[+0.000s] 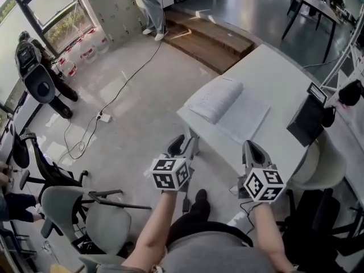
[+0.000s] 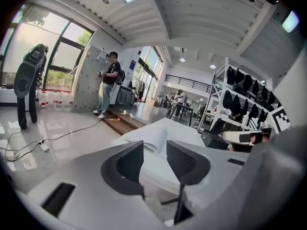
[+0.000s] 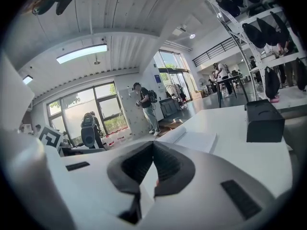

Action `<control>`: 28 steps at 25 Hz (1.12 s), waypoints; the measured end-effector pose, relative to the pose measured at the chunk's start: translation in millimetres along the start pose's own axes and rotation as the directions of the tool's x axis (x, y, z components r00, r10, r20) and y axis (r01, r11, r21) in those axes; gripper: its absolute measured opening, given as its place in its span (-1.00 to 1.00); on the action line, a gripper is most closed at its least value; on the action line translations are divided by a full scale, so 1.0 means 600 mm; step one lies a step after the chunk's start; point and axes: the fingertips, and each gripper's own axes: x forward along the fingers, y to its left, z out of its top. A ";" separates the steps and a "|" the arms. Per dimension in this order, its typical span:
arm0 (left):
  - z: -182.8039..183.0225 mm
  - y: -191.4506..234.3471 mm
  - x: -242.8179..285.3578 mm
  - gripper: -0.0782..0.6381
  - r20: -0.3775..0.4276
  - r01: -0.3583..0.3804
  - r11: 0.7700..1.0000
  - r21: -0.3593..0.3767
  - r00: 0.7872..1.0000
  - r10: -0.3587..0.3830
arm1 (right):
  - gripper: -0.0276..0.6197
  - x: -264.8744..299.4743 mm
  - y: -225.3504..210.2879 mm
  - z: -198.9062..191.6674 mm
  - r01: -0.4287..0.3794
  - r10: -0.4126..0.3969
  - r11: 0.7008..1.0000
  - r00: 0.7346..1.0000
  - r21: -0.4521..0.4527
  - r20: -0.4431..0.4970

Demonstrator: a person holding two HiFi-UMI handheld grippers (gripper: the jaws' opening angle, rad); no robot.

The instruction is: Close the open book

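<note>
The open book (image 1: 227,104) lies on the near left corner of the white table (image 1: 273,67); its left pages bulge in a thick curl and its right page lies flat. Both grippers hover short of the table's near edge, apart from the book. My left gripper (image 1: 185,144) is open with nothing between its jaws; in the left gripper view (image 2: 155,150) the book (image 2: 151,137) shows through the gap. My right gripper (image 1: 253,151) is shut and empty, its tips meeting (image 3: 153,145), with the book (image 3: 192,138) ahead of it.
A black box (image 1: 307,118) stands on the table's right side. A grey office chair (image 1: 96,215) sits at my lower left and another (image 1: 321,164) at the right. A power strip and cable (image 1: 104,117) lie on the floor; wooden steps (image 1: 207,38) and a standing person (image 1: 149,7) are beyond.
</note>
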 end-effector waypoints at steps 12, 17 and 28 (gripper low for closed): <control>0.026 0.044 0.092 -0.39 -0.048 0.058 0.998 -0.020 0.997 -0.059 | -0.90 0.093 -0.014 0.017 0.067 -0.067 0.998 0.998 0.020 -0.013; 0.015 0.047 0.118 -0.39 -0.083 0.056 0.998 -0.030 0.995 -0.058 | -0.90 0.110 -0.025 0.014 0.080 -0.079 0.996 0.996 0.029 -0.033; -0.002 0.065 0.159 -0.38 -0.142 0.041 0.997 -0.072 0.989 -0.051 | -0.90 0.164 -0.039 0.018 0.051 -0.051 0.999 0.996 -0.007 -0.066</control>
